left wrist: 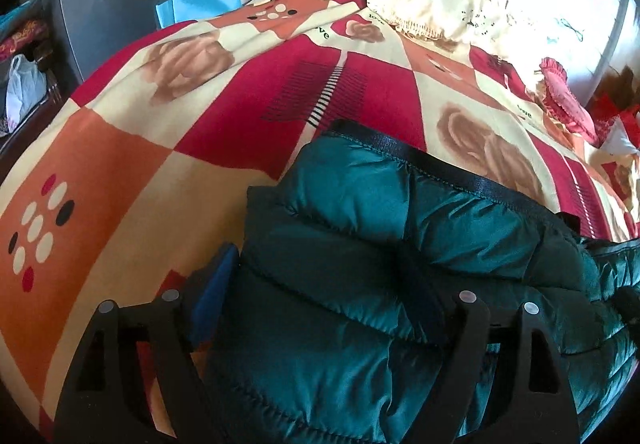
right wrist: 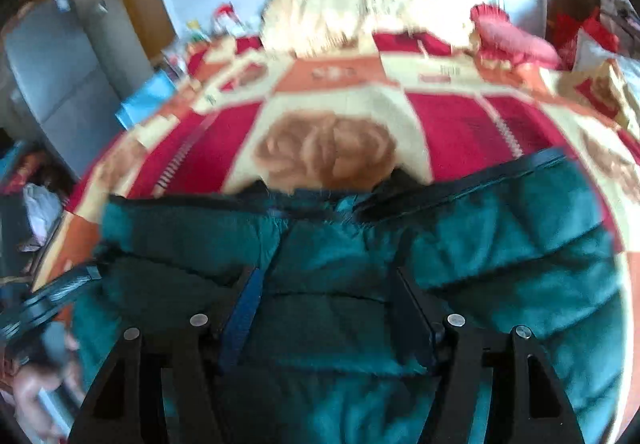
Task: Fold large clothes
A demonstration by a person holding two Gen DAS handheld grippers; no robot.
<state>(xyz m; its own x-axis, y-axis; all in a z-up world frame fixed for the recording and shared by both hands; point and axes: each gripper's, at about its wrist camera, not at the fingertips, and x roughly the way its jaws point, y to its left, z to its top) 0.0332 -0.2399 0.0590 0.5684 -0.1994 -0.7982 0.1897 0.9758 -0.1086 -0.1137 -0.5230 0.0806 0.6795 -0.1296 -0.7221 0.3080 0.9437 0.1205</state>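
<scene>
Motion blur smears the whole right wrist view, and the green puffer jacket runs past its lower edge.

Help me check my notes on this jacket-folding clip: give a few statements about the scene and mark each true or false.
1. The garment on the bed is a green puffer jacket. True.
2. The jacket hangs from a hanger. False: it lies on the patterned bedspread.
3. The left gripper has jacket fabric between its fingers. True.
4. The bedspread is plain white. False: it has red, orange and cream blocks with rose prints.
5. A cream fringed pillow lies at the far end of the bed. True.
6. The right gripper hangs over bare floor. False: it is over the jacket.
</scene>
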